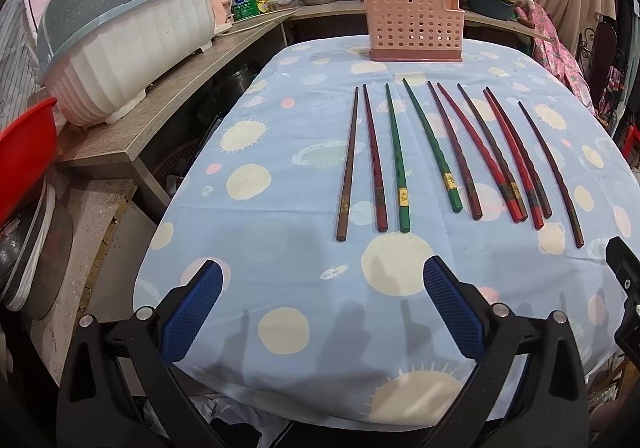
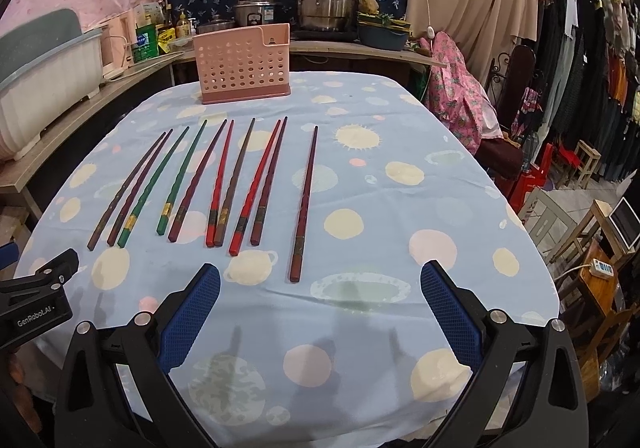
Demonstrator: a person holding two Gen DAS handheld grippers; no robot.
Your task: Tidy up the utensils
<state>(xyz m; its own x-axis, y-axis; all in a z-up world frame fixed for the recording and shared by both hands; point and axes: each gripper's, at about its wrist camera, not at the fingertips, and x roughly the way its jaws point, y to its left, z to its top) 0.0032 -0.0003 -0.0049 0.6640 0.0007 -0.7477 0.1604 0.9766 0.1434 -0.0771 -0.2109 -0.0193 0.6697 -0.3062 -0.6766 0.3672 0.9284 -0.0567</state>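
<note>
Several chopsticks lie side by side on the blue tablecloth (image 1: 280,208), thin tips pointing away: brown (image 1: 347,164), dark red, two green (image 1: 396,160), red (image 1: 476,152) and dark ones. A pink perforated utensil holder (image 1: 414,24) stands empty at the table's far end; it also shows in the right wrist view (image 2: 244,64). My left gripper (image 1: 322,288) is open and empty above the near edge, short of the chopsticks. My right gripper (image 2: 320,288) is open and empty, just behind the lone dark red chopstick (image 2: 305,204) at the right.
A wooden counter (image 1: 168,108) on the left holds a white dish tub (image 1: 132,48) and a red basin (image 1: 24,152). Pots (image 2: 324,0) and bottles stand behind the table. A chair with pink cloth (image 2: 460,96), stools and hanging clothes are on the right.
</note>
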